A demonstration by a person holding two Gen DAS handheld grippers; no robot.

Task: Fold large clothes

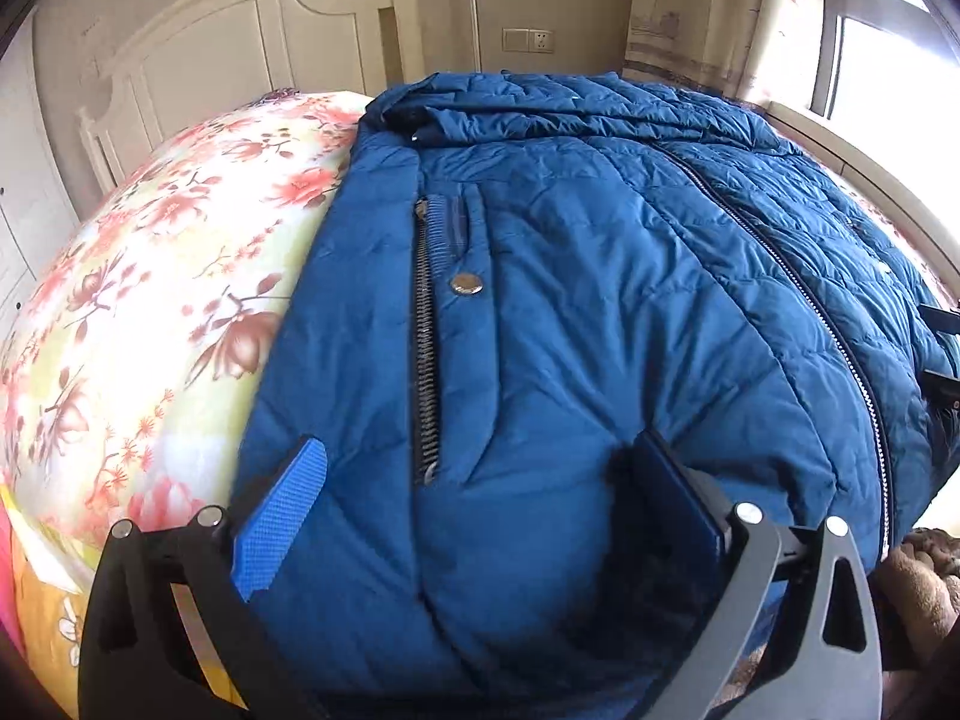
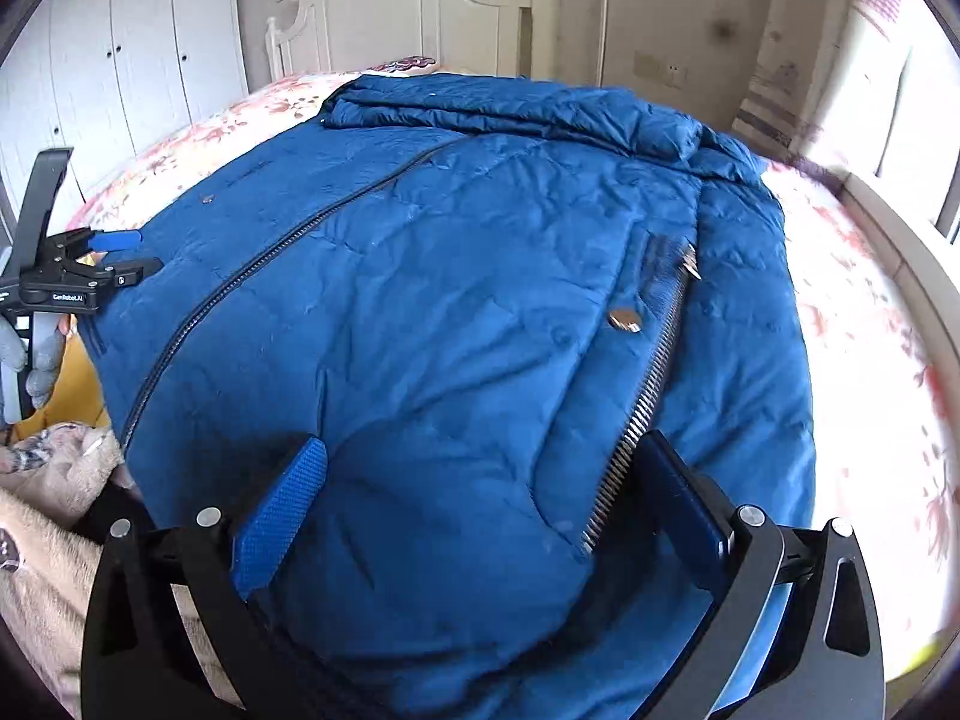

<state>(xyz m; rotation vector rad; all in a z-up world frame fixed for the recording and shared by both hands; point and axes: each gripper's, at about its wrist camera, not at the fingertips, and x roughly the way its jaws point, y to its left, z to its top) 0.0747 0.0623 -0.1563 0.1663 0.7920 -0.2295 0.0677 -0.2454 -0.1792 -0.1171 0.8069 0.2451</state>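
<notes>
A large blue quilted jacket [image 1: 600, 276] lies spread on the bed, front up, with its sleeves folded across the top; it also shows in the right wrist view [image 2: 456, 276]. My left gripper [image 1: 480, 480] is open, its blue-padded fingers [image 1: 282, 516] straddling the jacket's hem by a pocket zipper [image 1: 425, 330]. My right gripper [image 2: 480, 480] is open over the hem at the other pocket zipper [image 2: 648, 384]. The left gripper also appears at the left edge of the right wrist view [image 2: 108, 258], open at the jacket's side.
The bed has a floral sheet [image 1: 150, 276] and a white headboard [image 1: 240, 42]. A white wardrobe [image 2: 120, 54] stands left. A window with curtain [image 1: 840, 30] is right. A beige fuzzy fabric [image 2: 42, 510] lies at the bed's near edge.
</notes>
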